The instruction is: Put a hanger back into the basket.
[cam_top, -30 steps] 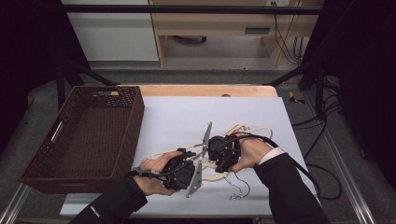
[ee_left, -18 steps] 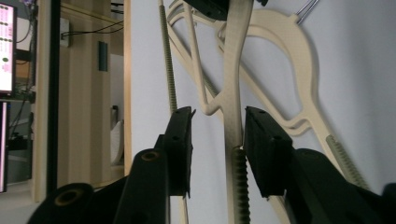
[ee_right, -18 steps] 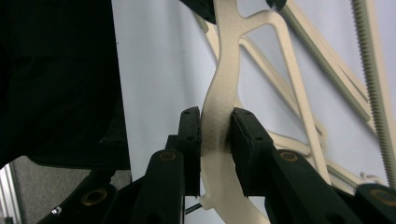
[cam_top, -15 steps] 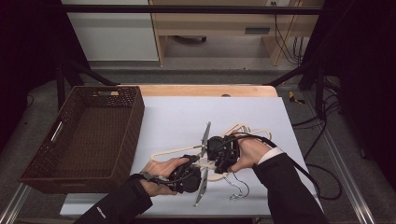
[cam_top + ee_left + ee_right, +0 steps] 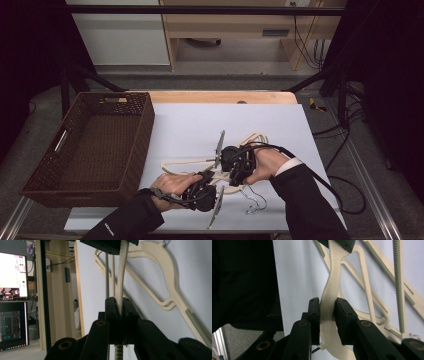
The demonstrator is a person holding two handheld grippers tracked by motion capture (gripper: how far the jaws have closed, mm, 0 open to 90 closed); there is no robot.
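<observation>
Spread across the pale counter (image 5: pixel 190 125), with a dark wicker basket (image 5: pixel 90 145) standing empty at its left edge, well apart from the work. Near the front edge, a loose pile of cream plastic hangers (image 5: pixel 252 140) lying flat, metal hooks (image 5: pixel 255 202) toward the person. Lifted out of that pile and held on edge between both hands — one hanger (image 5: pixel 122 277), long axis running roughly from the near claw toward the far one, slanting across the counter. Pinched near one end by the left claw (image 5: pixel 212 186), jaws nearly together with only the thin arm of the hanger between them, as seen in the left gripper view; clamped likewise farther along by the right claw (image 5: pixel 327 312), jaws narrow on the textured strip (image 5: pixel 328 302). Nearer the basket: the left hand, by a clear margin, so likely the one to carry the piece leftward, with the hanger's length needing to turn along the basket's long side to fit. Against the frame a second back: left claw drawn closer to the front edge and a little rightward, right claw barely shifted — hanger stretched slightly longer between them, basket and pile unmoved.
</observation>
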